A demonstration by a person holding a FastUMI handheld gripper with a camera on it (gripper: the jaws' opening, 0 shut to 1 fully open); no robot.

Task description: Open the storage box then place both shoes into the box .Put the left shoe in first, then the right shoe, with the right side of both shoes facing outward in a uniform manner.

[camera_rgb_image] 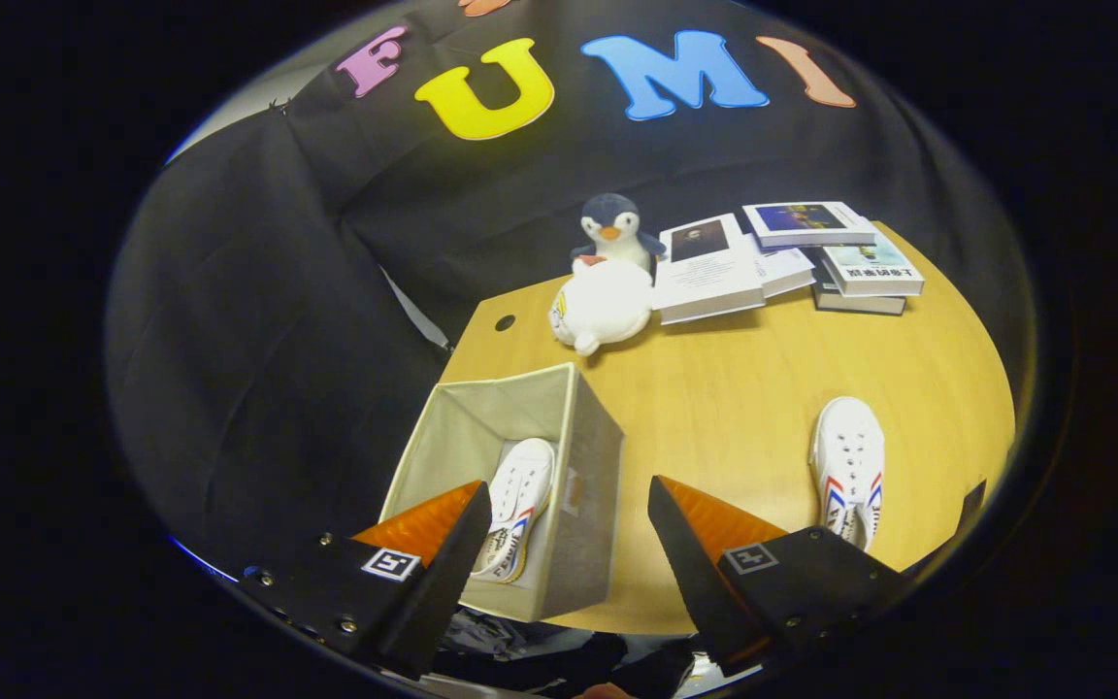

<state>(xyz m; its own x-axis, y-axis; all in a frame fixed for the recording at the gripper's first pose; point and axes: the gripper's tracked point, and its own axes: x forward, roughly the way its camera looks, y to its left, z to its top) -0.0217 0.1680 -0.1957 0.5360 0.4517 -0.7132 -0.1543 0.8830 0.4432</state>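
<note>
While the wooden table (pixel 743 408) spreads across the centre and right of the frame, the open storage box (pixel 590 466) sits at its near-left corner, lower centre-left, soft grey fabric walls standing up by themselves. They look likely to flex if bumped. Up at the top centre, a pile of books (pixel 782 257) and two plush toys, a penguin (pixel 614 231) and a white one (pixel 603 303), sit well clear of the action. Now the shoes: one white sneaker (pixel 518 505) already lies inside the box, low against the right wall, toe pointing away. Its partner, the second sneaker (pixel 848 466), waits out on the bare table at lower right, well apart from the box, laces up. It looks a light canvas shoe with a soft upper and a firmer rubber sole, so I'd pinch it across the collar or heel, where the rim gives the fingers something to bite. And the gripper (pixel 569 544), bottom centre: fingers spread wide, nothing between them, hanging over the box's right wall.
</note>
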